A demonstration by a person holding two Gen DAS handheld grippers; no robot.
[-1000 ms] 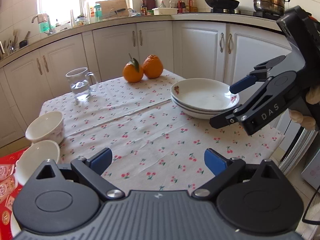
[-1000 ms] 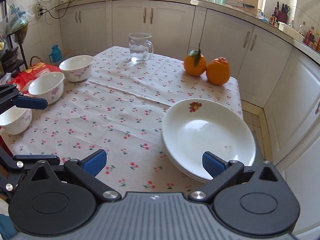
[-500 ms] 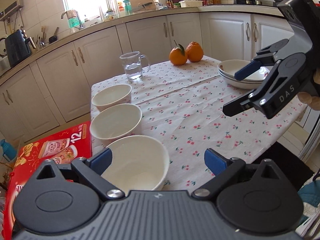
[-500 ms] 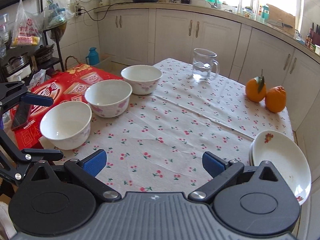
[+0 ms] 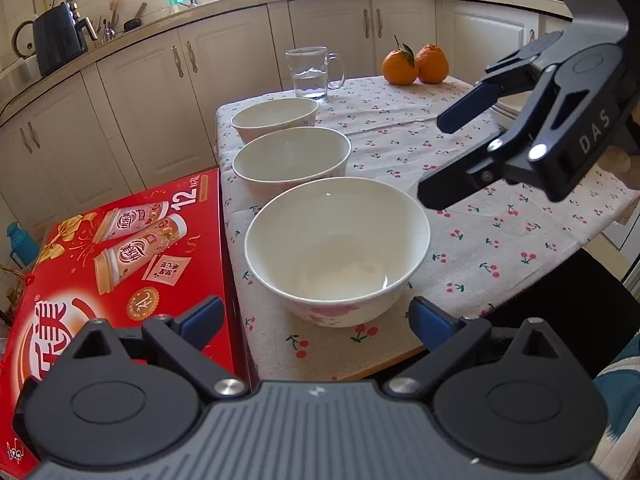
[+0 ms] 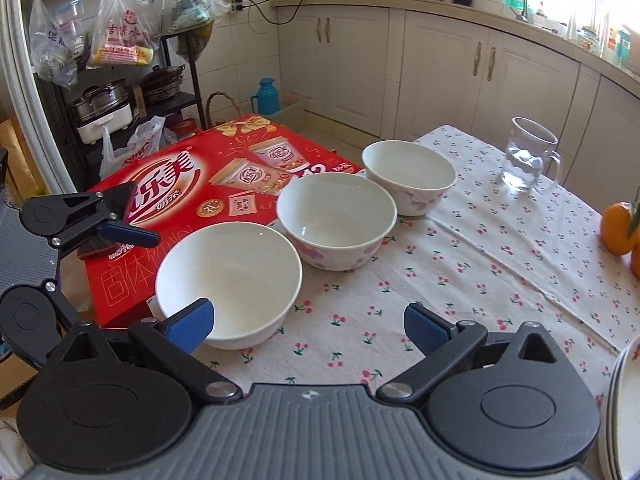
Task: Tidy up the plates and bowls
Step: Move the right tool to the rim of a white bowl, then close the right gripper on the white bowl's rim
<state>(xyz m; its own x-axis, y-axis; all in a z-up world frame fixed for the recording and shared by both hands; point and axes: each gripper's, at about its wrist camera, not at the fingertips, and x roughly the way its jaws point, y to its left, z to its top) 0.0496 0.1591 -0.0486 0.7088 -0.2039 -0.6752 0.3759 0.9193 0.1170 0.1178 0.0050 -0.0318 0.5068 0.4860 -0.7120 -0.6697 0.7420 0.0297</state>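
Note:
Three white bowls with pink flowers stand in a row along the table's left edge: a near bowl, a middle bowl and a far bowl. They also show in the right wrist view: near bowl, middle bowl, far bowl. My left gripper is open and empty, just in front of the near bowl. My right gripper is open and empty, above the table to the right of the near bowl. A stack of white plates sits at the table's right edge.
A red drink carton lies against the table's left side. A glass mug with water and two oranges stand at the far end. The cherry-print tablecloth covers the table. Kitchen cabinets run behind.
Both grippers have swung left, from the plate stack to the row of bowls. The left gripper has come close to the near bowl. Both stayed open.

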